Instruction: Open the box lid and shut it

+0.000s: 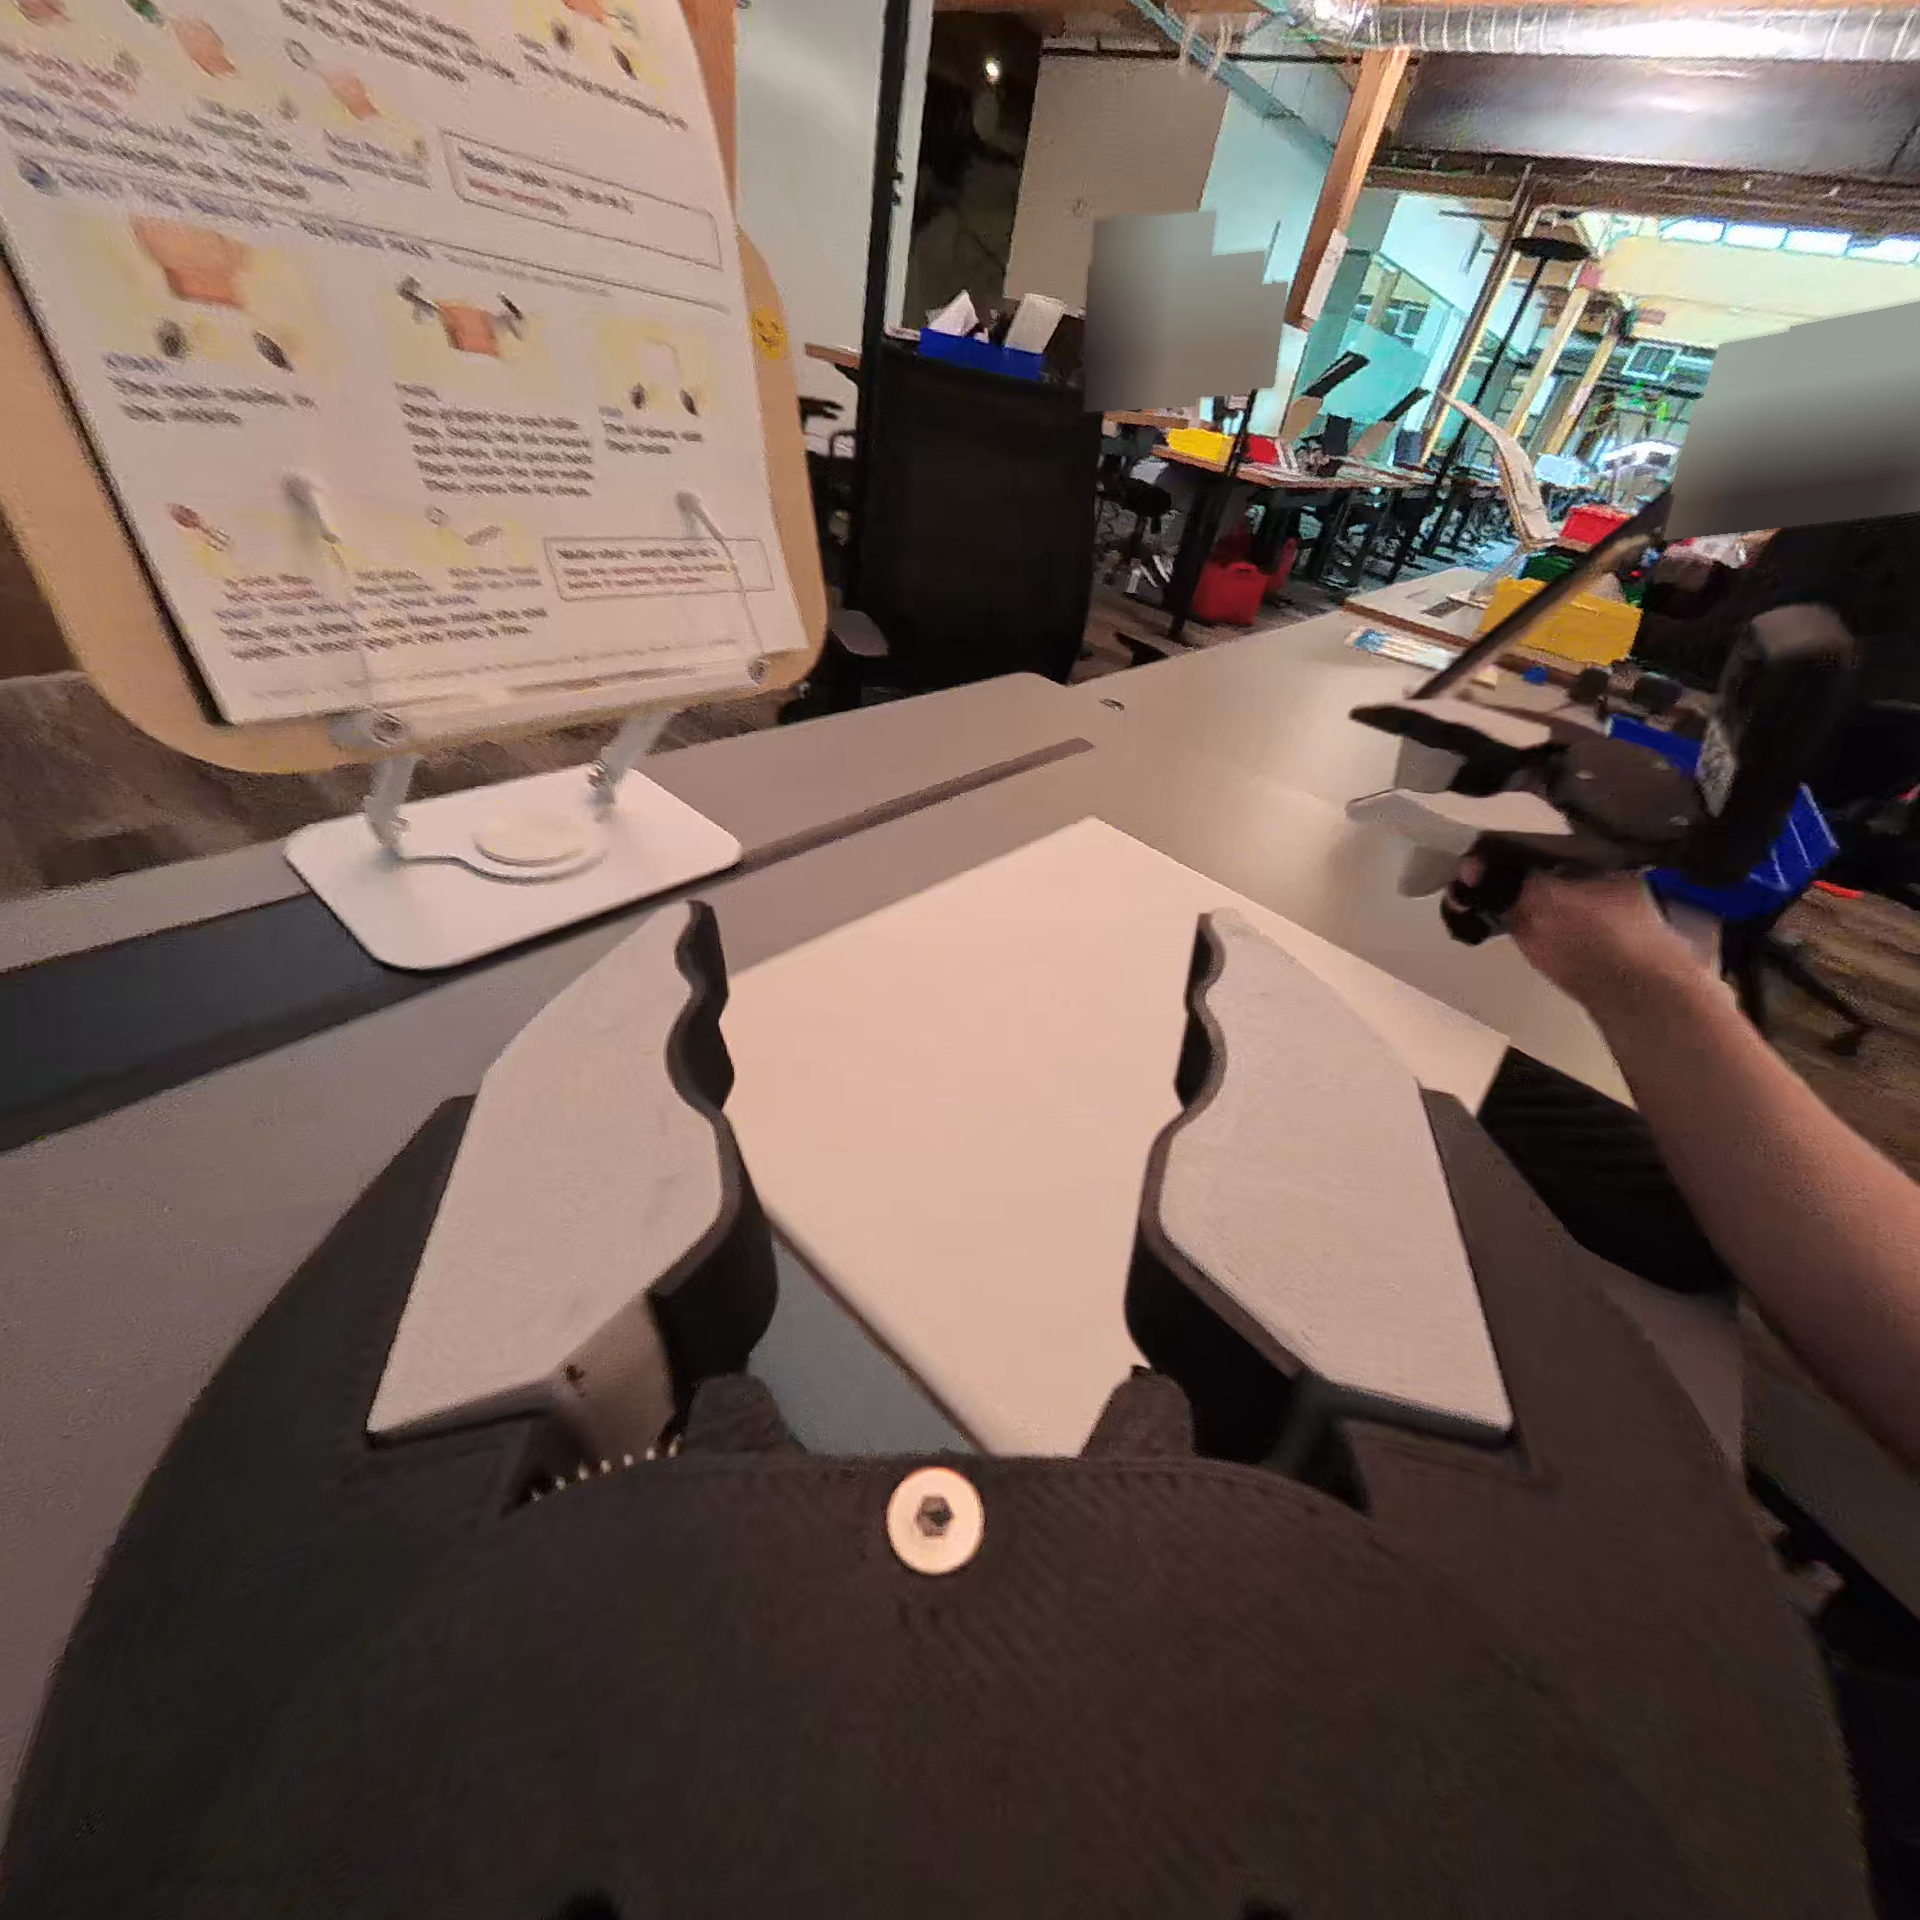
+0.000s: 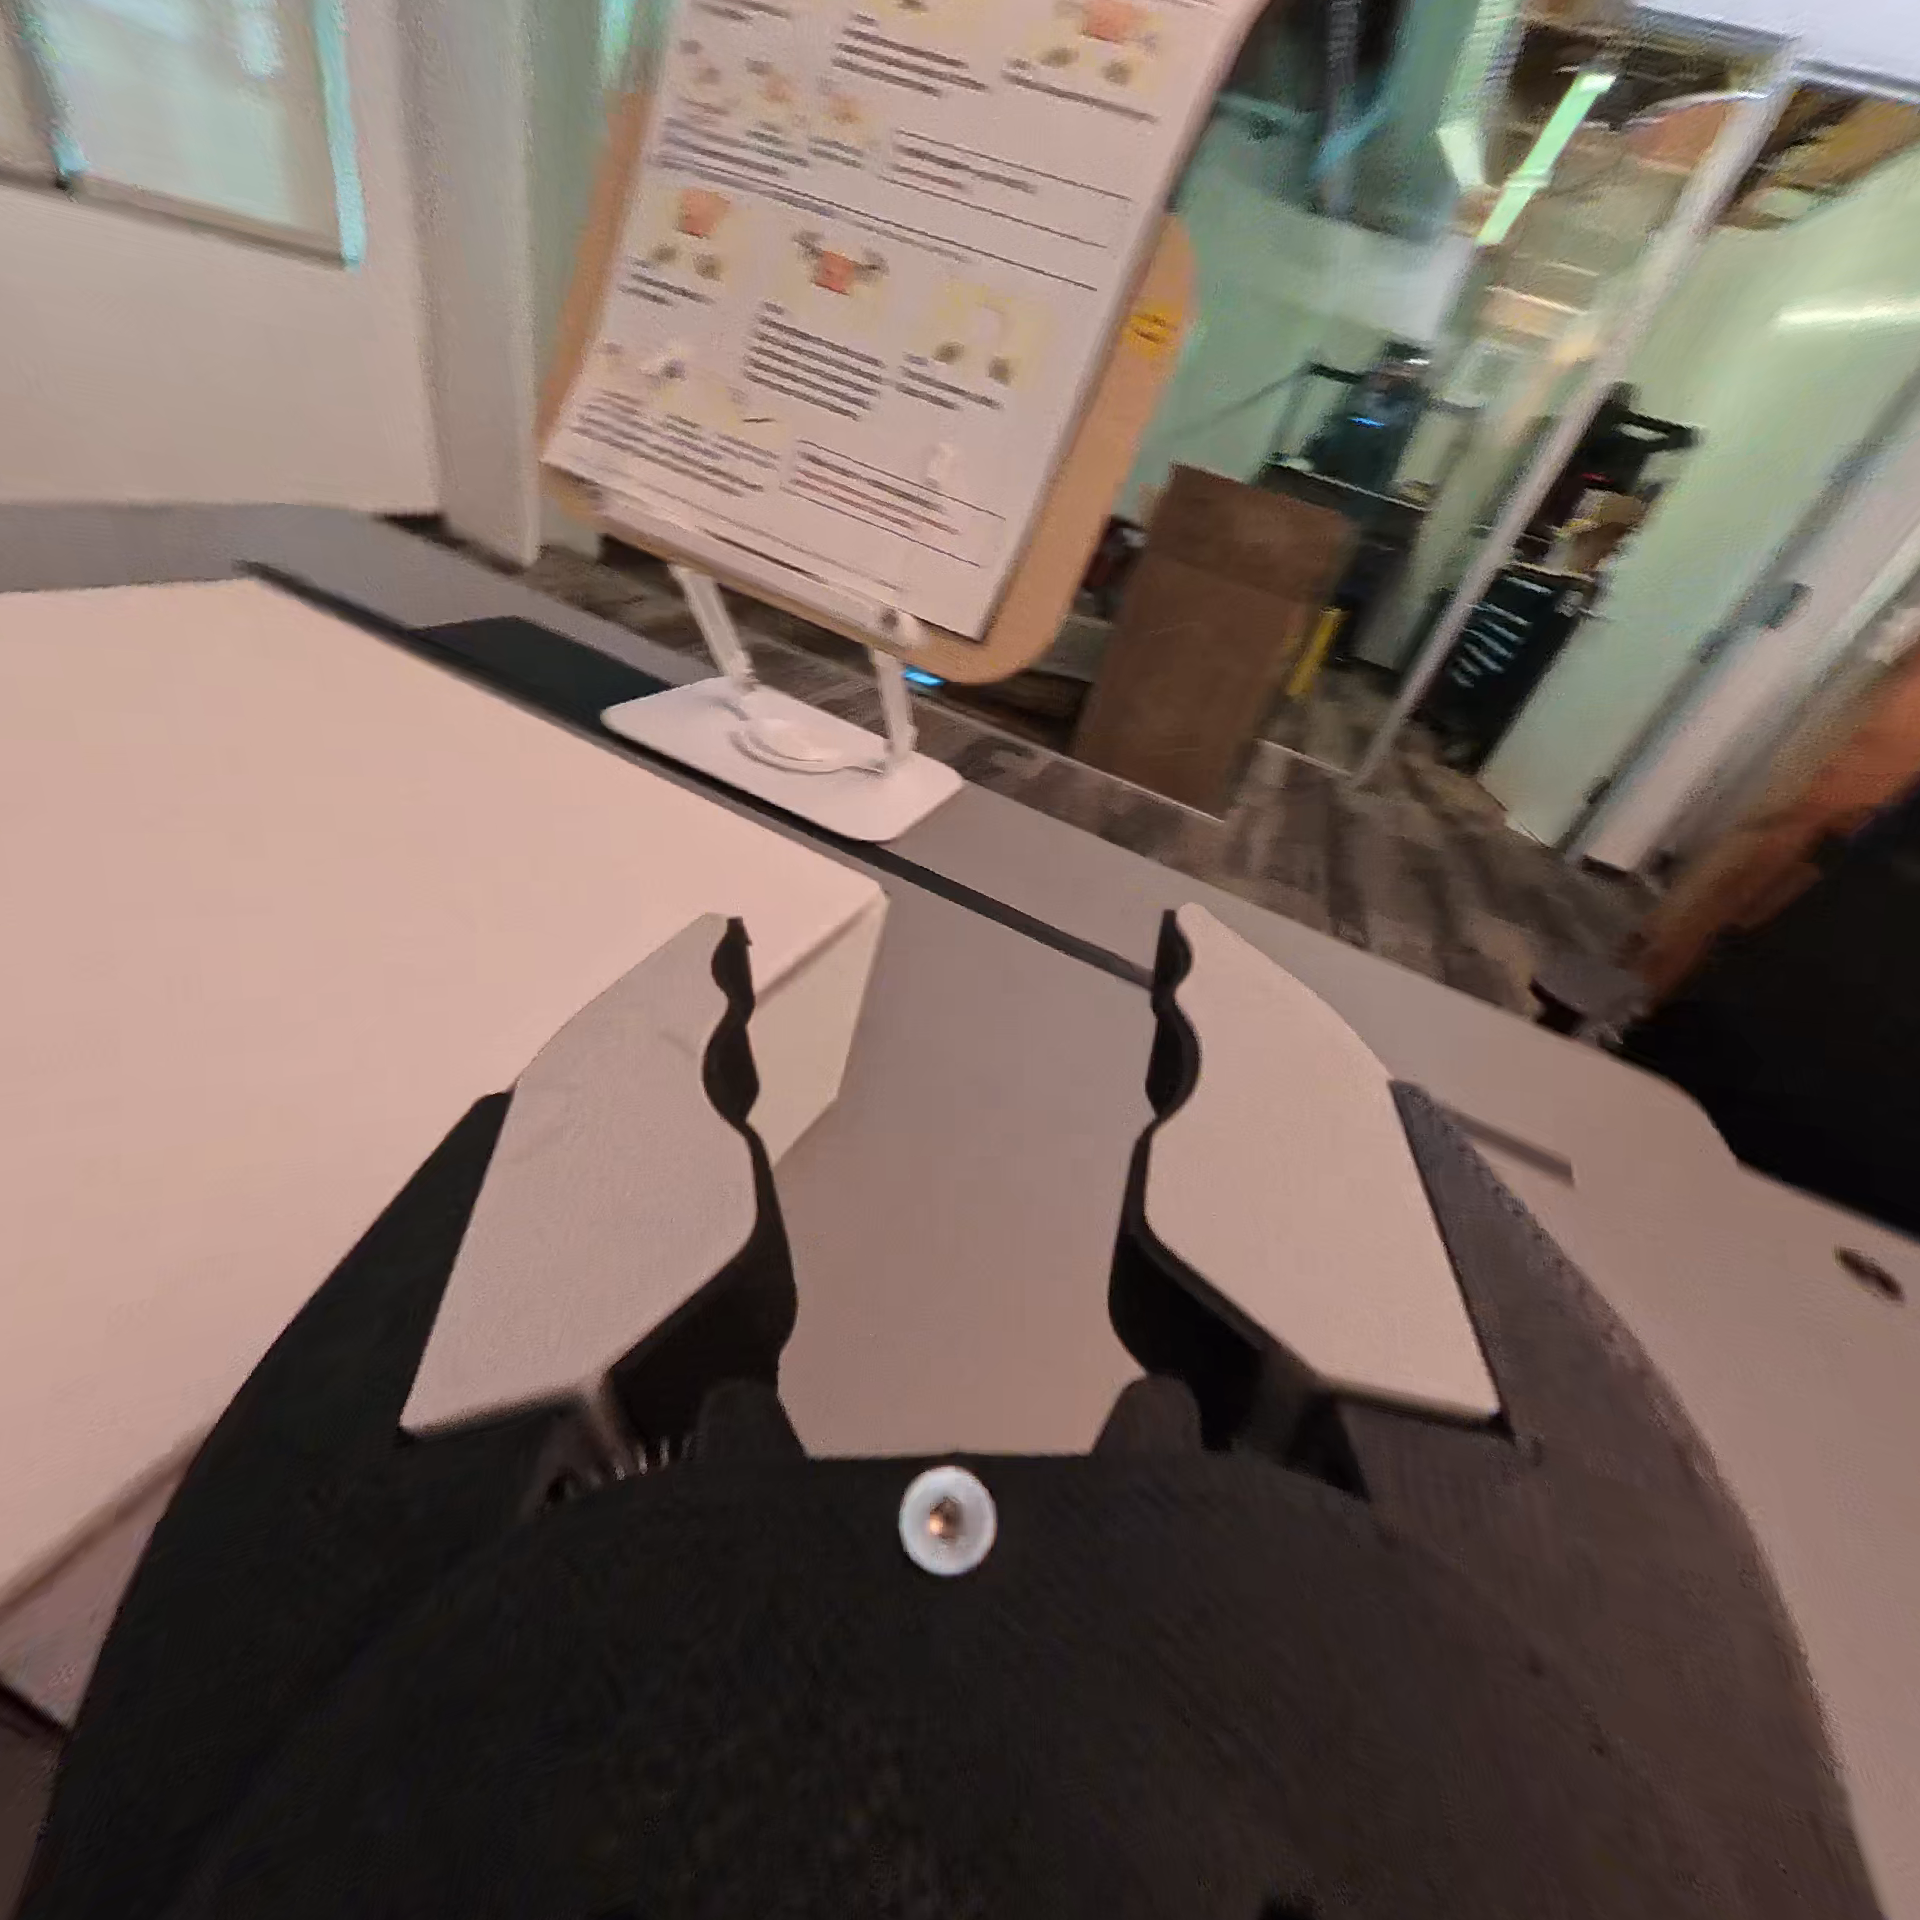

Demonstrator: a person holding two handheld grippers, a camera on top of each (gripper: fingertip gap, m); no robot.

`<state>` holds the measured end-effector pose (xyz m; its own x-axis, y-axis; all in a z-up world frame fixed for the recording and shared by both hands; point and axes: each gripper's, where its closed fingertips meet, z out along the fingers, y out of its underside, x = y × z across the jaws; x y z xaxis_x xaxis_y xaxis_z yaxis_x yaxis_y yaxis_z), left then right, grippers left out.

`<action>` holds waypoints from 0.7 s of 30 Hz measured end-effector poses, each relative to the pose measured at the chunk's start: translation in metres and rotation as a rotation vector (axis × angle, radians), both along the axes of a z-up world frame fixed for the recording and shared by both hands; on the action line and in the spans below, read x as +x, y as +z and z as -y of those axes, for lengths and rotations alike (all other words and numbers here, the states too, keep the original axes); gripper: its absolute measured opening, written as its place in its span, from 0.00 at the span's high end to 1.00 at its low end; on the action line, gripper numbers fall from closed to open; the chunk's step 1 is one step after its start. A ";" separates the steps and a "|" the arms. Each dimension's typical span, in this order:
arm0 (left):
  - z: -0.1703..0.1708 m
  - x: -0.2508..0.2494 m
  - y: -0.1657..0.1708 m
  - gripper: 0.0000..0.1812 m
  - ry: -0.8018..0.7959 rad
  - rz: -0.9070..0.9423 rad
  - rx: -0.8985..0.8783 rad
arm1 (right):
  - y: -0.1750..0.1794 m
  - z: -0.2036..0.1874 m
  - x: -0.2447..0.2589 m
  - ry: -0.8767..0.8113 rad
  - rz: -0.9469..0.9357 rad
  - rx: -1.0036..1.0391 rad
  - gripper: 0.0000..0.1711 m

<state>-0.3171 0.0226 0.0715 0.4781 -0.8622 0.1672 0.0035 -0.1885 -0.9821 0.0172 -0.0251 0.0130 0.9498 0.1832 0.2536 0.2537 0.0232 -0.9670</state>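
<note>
**Two open hand-held grippers flank a shut white box on a grey table**

A flat white box [image 1: 966, 1101] lies shut on a grey table [image 1: 208, 1299], its lid level and flush. In the left wrist view the box sits directly ahead of the left hand-held gripper [image 1: 956, 925], showing in the gap between its two fingers, with one corner pointing away toward the far side. The jaws stand wide apart and hold nothing.

The right hand-held gripper [image 2: 951, 925] is also spread open and empty. In its own view the box [image 2: 312, 935] lies to the left, its right corner and side wall just past the left fingertip; bare table shows between the fingers. In the left wrist view this gripper [image 1: 1455, 790] hovers off to the far right, held by a hand [image 1: 1579, 935], clear of the box.

Judging from this, the left gripper is nearer the lid, but which edge lifts cannot be told. Opening has not yet begun.

The table is smooth and matte, with a dark strip [image 1: 156, 1018] running across it beyond the box. On the far left stands an instruction sheet [image 1: 395, 343] on a white stand [image 1: 520, 873]. Behind is an open workshop with benches, coloured bins and exposed ceiling beams.
</note>
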 end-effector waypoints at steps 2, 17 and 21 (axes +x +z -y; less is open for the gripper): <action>0.012 0.015 -0.009 0.52 -0.008 -0.048 0.013 | -0.012 0.012 0.011 -0.051 -0.098 0.027 0.56; 0.033 0.103 0.057 0.47 0.002 0.145 -0.095 | -0.009 0.043 0.006 -0.188 0.181 0.159 0.52; 0.019 0.104 0.071 0.47 0.131 0.185 -0.073 | -0.007 0.048 0.017 -0.214 0.165 0.170 0.54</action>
